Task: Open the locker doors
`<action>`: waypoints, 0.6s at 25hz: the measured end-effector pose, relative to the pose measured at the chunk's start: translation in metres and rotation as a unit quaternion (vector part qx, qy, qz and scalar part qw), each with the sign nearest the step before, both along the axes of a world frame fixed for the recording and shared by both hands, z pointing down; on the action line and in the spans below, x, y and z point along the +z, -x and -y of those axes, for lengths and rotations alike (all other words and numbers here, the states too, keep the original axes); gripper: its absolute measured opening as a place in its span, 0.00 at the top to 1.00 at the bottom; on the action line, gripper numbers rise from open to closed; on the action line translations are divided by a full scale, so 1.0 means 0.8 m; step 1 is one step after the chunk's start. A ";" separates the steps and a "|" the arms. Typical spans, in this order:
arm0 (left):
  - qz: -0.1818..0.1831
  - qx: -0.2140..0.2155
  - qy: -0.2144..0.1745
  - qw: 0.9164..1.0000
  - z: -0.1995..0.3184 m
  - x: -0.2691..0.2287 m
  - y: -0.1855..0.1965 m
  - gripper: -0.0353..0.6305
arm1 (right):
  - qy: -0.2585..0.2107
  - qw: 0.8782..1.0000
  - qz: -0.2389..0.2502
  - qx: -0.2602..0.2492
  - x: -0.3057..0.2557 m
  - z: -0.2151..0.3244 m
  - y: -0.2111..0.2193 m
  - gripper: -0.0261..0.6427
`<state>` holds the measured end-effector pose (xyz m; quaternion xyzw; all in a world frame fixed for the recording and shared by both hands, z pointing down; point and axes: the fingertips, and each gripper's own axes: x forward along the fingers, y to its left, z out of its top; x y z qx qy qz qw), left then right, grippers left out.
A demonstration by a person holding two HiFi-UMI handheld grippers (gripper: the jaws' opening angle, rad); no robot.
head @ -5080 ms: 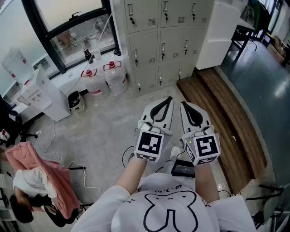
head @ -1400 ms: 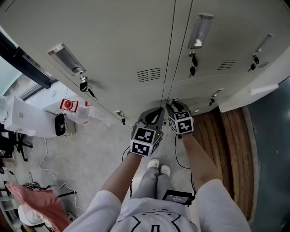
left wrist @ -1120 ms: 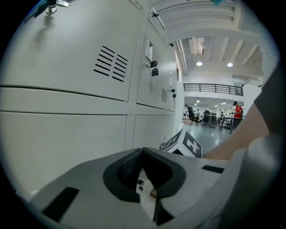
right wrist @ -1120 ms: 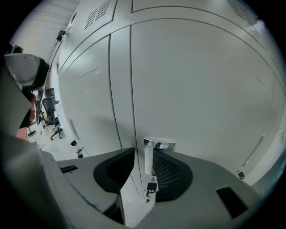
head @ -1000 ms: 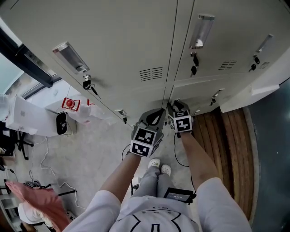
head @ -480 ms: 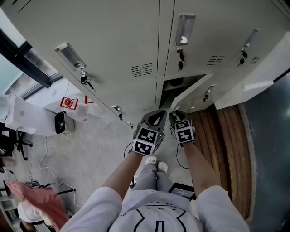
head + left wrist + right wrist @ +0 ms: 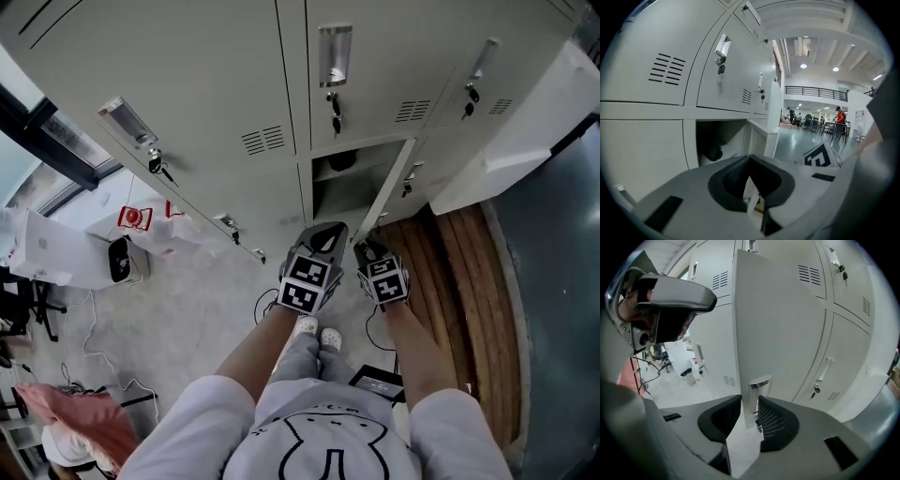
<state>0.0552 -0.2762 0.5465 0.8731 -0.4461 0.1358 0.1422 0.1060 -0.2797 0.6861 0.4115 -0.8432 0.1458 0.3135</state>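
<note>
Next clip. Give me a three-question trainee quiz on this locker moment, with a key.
1. True or false: the left gripper is clamped on the open door.
2. Which gripper has the door's edge between its jaws? A) left B) right C) neither
3. What lies inside the open locker?
Key: 1 false, it is shut and empty. 2 B: the right gripper, jaws just closing, grips it beside the handle. 3 A dark object, too unclear to name.

Locker-room tally: one open locker door; three shut doors in row above it, three keys hanging there; two water jugs; two grippers in my hands: left gripper, right gripper.
</note>
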 end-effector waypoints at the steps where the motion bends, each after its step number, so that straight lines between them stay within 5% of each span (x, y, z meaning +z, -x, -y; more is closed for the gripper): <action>1: 0.001 0.005 0.001 1.000 -0.002 0.000 -0.006 0.95 | 0.001 1.000 -0.002 0.001 0.000 -0.004 -0.008 0.80; 15: 0.006 0.053 0.003 0.999 -0.009 -0.003 -0.066 0.95 | 0.011 0.998 -0.043 0.050 0.003 -0.038 -0.123 0.92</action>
